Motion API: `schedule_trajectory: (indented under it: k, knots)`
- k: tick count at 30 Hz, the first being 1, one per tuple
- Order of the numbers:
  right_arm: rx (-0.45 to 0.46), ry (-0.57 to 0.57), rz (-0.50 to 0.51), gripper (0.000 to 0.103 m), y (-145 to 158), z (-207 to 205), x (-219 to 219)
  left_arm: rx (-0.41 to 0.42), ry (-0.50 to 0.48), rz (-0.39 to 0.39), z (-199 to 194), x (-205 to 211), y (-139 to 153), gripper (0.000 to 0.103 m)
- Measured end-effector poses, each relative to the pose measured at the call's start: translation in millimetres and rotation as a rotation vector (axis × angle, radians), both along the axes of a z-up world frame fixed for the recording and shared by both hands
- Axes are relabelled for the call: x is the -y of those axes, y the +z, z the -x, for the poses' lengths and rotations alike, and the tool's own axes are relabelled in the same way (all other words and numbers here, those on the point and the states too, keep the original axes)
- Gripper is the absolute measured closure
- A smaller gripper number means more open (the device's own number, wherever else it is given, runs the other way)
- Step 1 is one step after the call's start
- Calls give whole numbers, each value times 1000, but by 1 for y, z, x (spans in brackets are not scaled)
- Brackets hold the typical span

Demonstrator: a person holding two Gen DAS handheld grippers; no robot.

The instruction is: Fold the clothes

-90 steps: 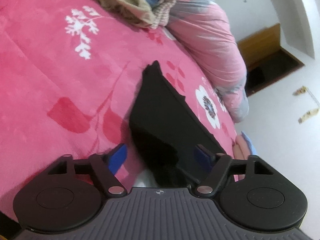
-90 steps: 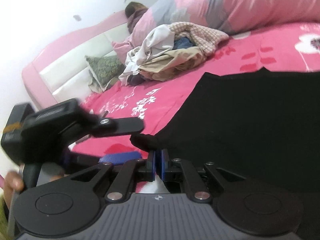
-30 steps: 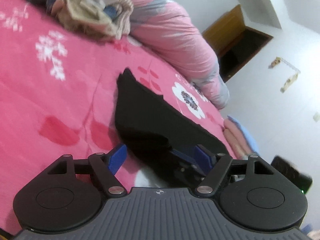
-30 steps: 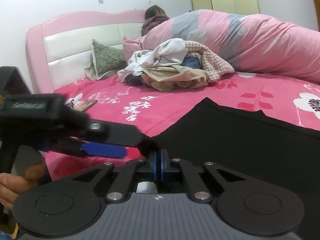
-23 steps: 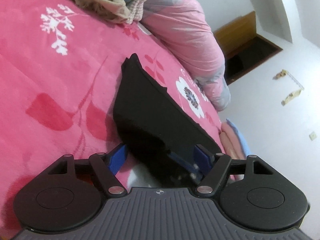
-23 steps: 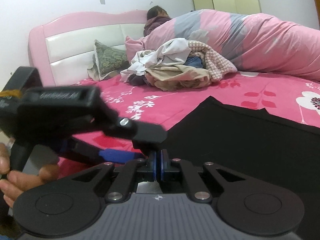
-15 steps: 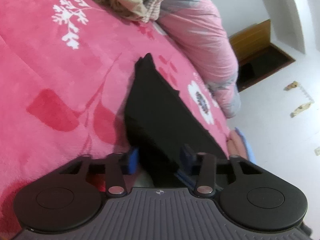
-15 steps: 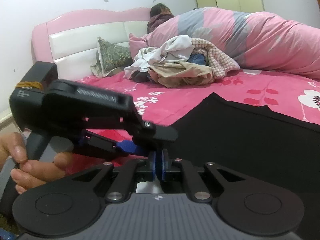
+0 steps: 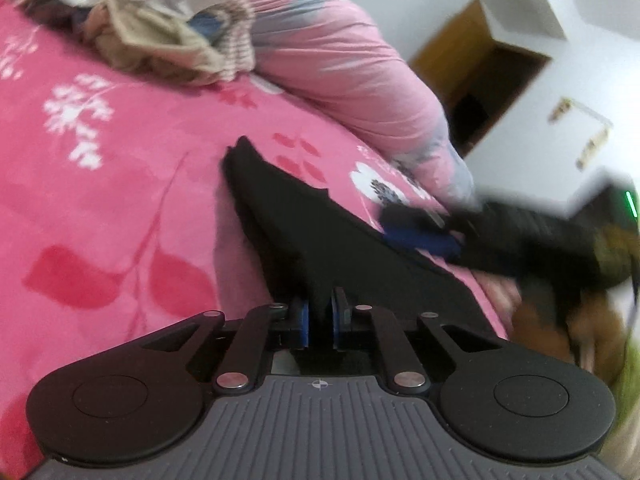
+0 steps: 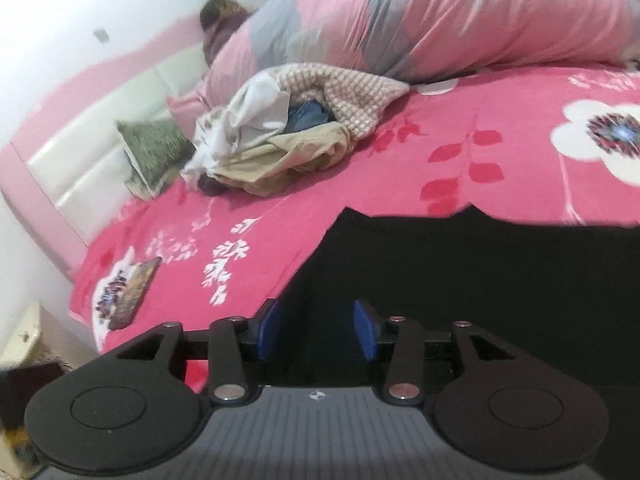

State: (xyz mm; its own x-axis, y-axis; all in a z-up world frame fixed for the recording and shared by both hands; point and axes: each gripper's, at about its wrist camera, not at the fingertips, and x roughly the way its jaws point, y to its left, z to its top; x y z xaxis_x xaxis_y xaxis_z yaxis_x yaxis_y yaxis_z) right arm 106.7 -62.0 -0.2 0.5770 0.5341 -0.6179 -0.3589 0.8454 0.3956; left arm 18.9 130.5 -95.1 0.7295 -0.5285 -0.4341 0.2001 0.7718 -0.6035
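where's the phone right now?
Right wrist view, lower left: the phone lies flat near the corner of the pink bedspread, left of the black garment and below the green cushion.

left hand-held gripper [image 9: 319, 322] | black linkages, blue pads, silver rivets, grey ribbed housing

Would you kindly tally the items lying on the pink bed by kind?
Black garment: 1
Heap of unfolded clothes: 1
Pink-and-grey duvet: 1
Green cushion: 1
Flat phone-like object: 1
Total: 5
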Motion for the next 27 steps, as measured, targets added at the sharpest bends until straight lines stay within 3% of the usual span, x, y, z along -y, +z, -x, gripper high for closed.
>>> schedule_trajectory:
  k: [9, 14, 16, 23, 27]
  knots:
    - [17, 164, 337, 53, -22, -76, -103, 79, -51, -74, 2, 14, 4, 95]
    - [-9, 177, 510, 57, -52, -97, -128, 102, -69, -86, 2, 19, 4, 95]
    - [-28, 166, 512, 61, -61, -102, -125, 109, -76, -85, 1, 20, 4, 95]
    - [-19, 128, 475, 95, -63, -106, -107, 113, -90, -74, 0, 25, 2, 95]
    - [-17, 93, 376, 96, -55, -105, -88, 117, -89, -71, 2, 25, 4, 95]
